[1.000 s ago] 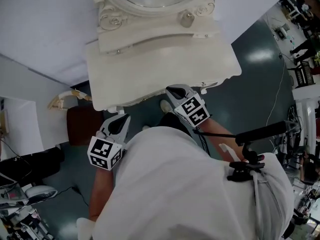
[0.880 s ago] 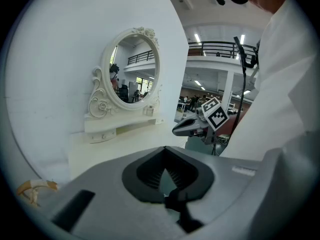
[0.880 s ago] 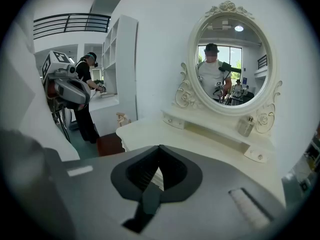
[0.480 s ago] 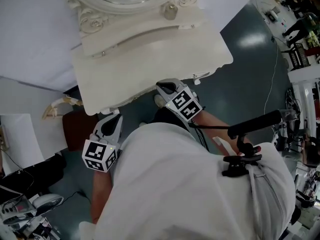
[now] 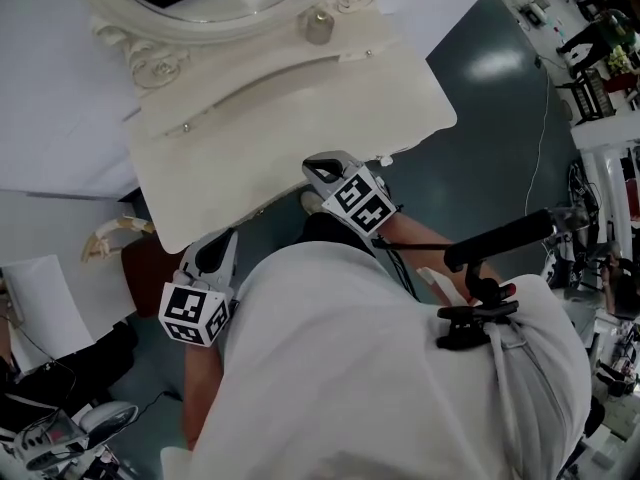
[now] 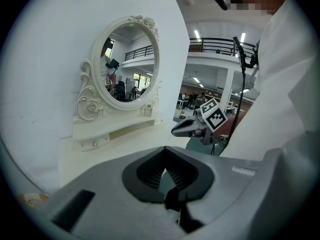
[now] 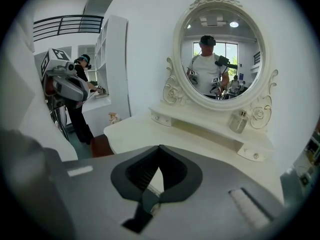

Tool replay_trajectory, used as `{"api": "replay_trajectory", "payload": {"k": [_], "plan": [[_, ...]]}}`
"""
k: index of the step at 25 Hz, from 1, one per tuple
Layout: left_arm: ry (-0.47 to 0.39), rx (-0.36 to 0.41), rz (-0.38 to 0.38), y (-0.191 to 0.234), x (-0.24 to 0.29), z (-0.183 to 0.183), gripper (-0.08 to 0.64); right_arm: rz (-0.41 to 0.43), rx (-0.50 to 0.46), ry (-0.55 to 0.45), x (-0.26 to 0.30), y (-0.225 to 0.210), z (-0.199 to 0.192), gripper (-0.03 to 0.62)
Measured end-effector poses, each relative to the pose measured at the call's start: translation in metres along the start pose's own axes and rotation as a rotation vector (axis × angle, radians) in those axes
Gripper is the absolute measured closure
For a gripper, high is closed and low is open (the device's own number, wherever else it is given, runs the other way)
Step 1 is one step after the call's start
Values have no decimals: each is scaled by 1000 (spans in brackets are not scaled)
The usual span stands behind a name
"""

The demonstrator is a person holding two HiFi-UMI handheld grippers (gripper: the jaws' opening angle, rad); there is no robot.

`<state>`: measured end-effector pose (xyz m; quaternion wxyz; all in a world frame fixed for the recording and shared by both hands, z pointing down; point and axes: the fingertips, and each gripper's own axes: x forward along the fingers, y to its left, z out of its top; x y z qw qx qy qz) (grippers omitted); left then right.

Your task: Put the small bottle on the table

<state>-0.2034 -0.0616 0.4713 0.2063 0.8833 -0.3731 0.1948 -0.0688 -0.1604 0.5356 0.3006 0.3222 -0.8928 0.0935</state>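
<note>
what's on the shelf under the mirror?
One small bottle stands at the shelf's right end, below the mirror. Nothing else shows on it; the recess beneath is shadowed.

I am looking down on a cream-white worktop (image 5: 340,118) with a wavy front edge, and it is standing on a dark, glossy floor (image 5: 500,148). Along its back a raised shelf (image 5: 260,68) is sitting directly on it, running nearly the worktop's full width. An oval mirror (image 7: 220,49) in a scrolled frame is rising upright from that shelf against the white wall (image 7: 150,44). The small bottle (image 7: 238,121) is standing upright on the shelf, toward my right end, just beside a carved scroll of the frame.
</note>
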Motion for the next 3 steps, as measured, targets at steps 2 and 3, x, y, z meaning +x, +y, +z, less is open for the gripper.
{"api": "replay_trajectory", "payload": {"k": [2, 3], "plan": [[3, 0, -2, 3, 11, 9, 557, 1, 4, 2, 3, -15, 2, 592], [4, 0, -3, 5, 17, 14, 558, 2, 6, 3, 5, -22, 4, 592]]}}
